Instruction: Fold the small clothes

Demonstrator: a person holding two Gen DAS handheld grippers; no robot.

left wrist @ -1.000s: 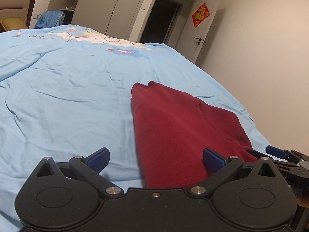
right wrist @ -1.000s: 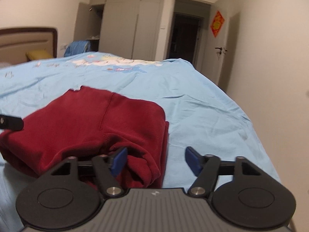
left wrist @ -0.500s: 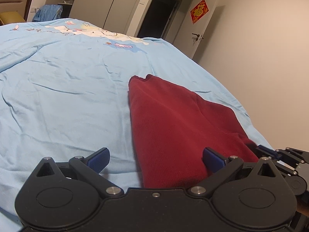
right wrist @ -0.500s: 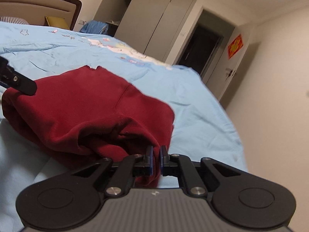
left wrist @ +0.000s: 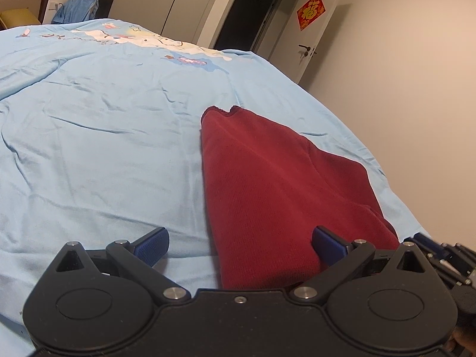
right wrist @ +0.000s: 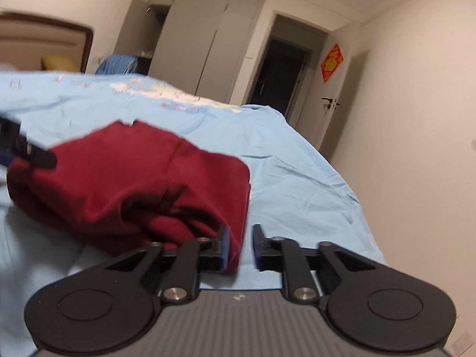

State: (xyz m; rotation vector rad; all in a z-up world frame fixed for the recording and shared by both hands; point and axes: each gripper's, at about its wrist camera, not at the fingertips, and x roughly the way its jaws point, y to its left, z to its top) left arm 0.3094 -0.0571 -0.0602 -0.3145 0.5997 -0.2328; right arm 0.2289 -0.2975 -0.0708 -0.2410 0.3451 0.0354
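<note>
We found the red garment (left wrist: 285, 190) lying folded near the bed's (left wrist: 98, 154) right edge. Left gripper (left wrist: 239, 242) spread wide over its near hem; right gripper (right wrist: 240, 245) part-open, cloth between its jaws. Best pinch both near corners evenly before lifting

The dark red knit garment (left wrist: 276, 184) lies folded lengthwise on the light blue bedsheet (left wrist: 98, 154), its long axis running from 6 o'clock up toward 12 o'clock in the left wrist view. Its far end shows a small notch. In the right wrist view the near corner (right wrist: 190, 223) bunches into thick, rumpled layers at 6 o'clock.
</note>
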